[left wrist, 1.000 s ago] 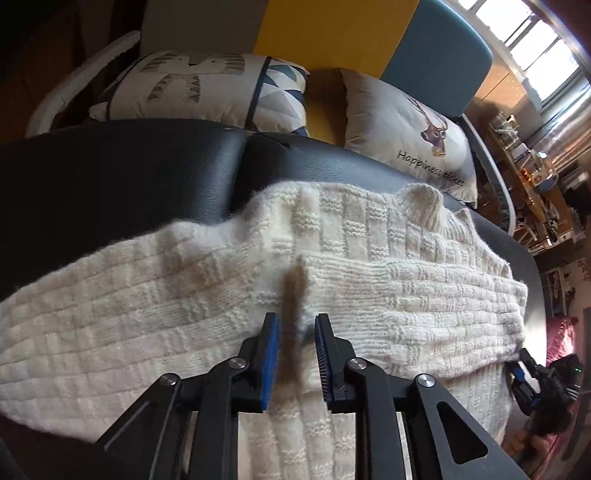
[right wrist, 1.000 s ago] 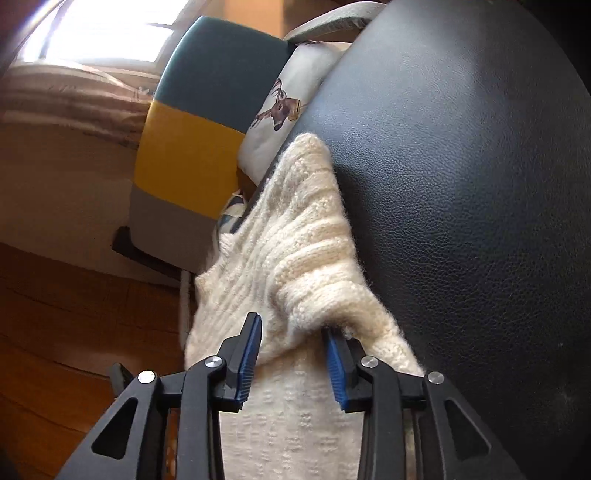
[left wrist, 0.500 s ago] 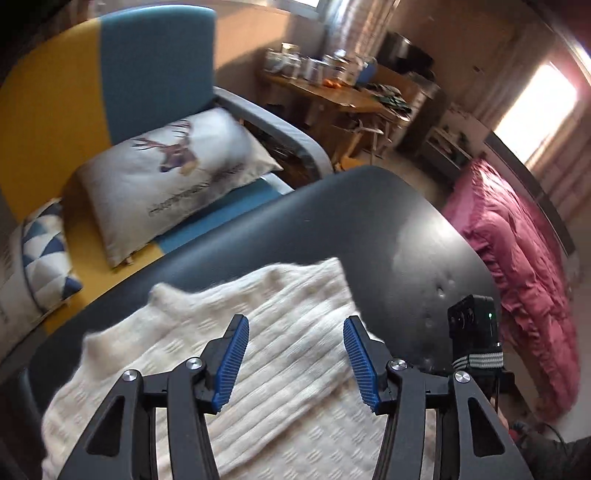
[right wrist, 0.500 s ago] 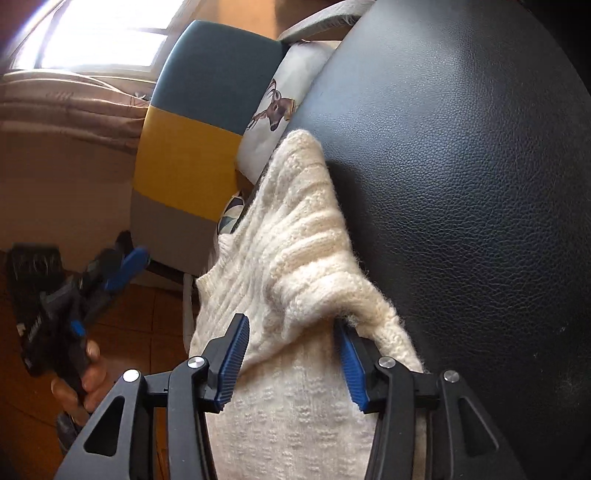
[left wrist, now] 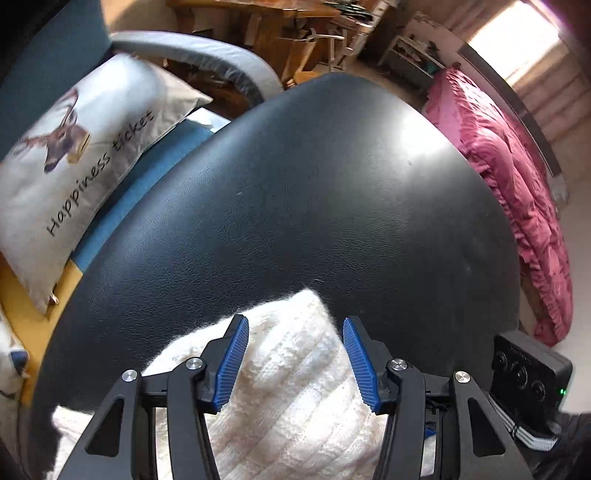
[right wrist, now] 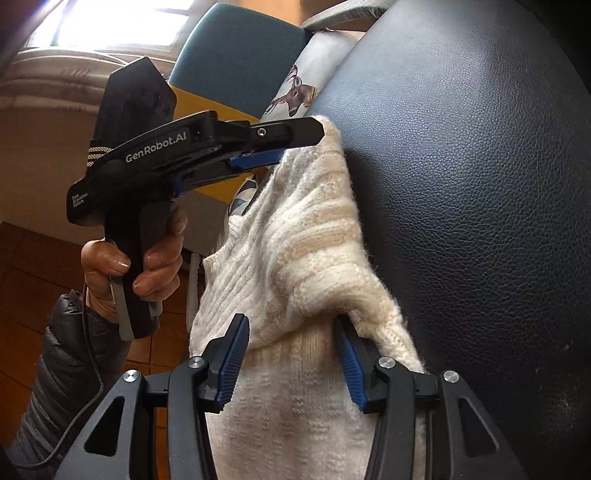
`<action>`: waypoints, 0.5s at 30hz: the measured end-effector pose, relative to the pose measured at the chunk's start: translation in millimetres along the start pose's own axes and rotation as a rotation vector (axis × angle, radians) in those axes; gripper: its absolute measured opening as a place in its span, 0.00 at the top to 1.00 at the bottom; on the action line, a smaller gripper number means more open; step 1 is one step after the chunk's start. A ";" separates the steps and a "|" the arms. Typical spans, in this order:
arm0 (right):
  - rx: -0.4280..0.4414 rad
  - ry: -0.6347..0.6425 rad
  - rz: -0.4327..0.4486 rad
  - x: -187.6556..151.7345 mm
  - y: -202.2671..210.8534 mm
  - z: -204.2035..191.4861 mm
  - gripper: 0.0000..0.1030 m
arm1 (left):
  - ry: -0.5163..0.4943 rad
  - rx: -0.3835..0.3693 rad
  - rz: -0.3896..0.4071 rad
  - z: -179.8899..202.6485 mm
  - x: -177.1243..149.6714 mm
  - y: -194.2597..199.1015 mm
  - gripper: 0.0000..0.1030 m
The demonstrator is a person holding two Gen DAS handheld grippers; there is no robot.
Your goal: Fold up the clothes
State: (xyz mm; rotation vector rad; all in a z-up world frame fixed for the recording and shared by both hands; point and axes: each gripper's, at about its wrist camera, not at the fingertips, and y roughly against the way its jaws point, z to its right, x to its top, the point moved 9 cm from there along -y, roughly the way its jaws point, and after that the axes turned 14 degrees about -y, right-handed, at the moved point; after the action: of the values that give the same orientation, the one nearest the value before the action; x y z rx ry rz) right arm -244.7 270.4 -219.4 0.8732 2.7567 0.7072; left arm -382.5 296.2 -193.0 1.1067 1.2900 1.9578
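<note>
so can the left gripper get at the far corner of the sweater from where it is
Probably yes: the left gripper is open with the sweater corner lying between its fingers, nothing in between.

We see home living space: deer-print cushion (left wrist: 70, 155) on blue-and-yellow armchair (right wrist: 236, 48) far left, pink ruffled bedding (left wrist: 517, 177) right, cluttered wooden table (left wrist: 266, 22) far, sunlit window (right wrist: 110, 18).

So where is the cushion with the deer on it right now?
The deer cushion leans on the blue and yellow armchair, far left in the left wrist view, just beyond the black padded surface holding the cream sweater.
</note>
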 end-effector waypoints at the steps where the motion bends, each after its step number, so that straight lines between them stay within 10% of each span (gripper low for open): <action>1: 0.002 -0.005 0.007 0.4 0.6 0.4 0.53 | 0.006 -0.005 0.004 1.5 -0.6 -2.5 0.71; 7: -0.001 0.134 0.206 9.3 18.5 -16.1 0.53 | 0.000 -0.002 0.221 8.5 5.6 21.9 0.91; 15: -0.318 0.321 0.284 4.2 3.7 -11.3 0.63 | 0.086 0.072 0.233 -19.4 1.7 12.1 0.90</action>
State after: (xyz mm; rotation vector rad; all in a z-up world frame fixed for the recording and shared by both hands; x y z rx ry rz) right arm -249.6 271.0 -207.8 1.1746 2.6853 1.4040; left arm -399.9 283.6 -185.3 1.2700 1.3369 2.1629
